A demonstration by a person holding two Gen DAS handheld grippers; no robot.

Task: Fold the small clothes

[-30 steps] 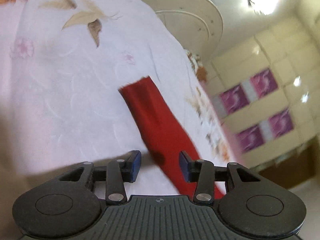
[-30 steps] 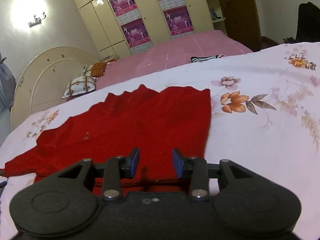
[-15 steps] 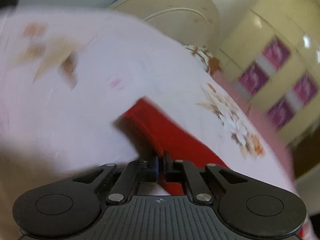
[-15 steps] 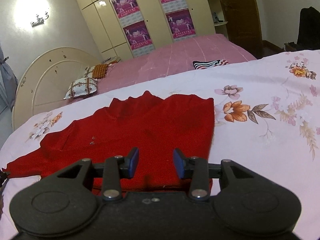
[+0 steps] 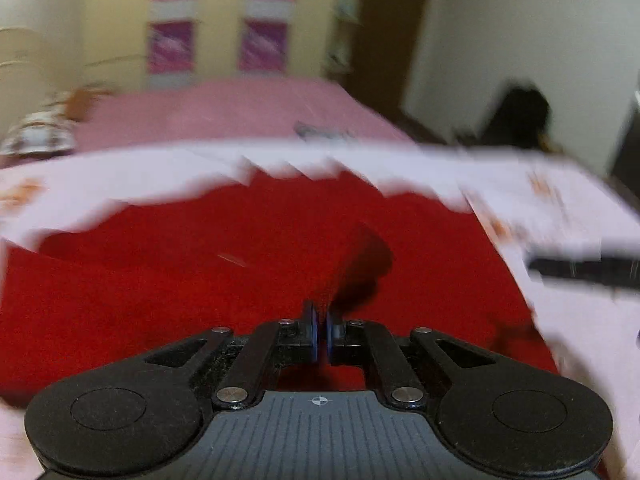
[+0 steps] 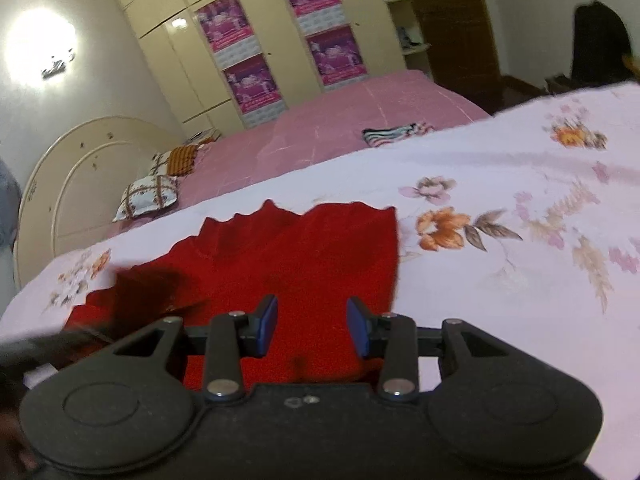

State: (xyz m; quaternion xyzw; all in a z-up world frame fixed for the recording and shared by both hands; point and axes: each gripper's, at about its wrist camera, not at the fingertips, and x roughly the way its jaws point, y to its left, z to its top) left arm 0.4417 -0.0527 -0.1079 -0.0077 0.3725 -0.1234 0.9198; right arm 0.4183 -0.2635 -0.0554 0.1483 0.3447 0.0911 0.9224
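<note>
Before me stood a tall cream wardrobe with purple posters on its doors, and a bright wall lamp glared on the pale wall to its left. A rounded cream headboard backed a bed under a pink cover, with patterned pillows against it. Nearer lay a floral white sheet. A dark wooden door stood rightward (shelves beside it).
</note>
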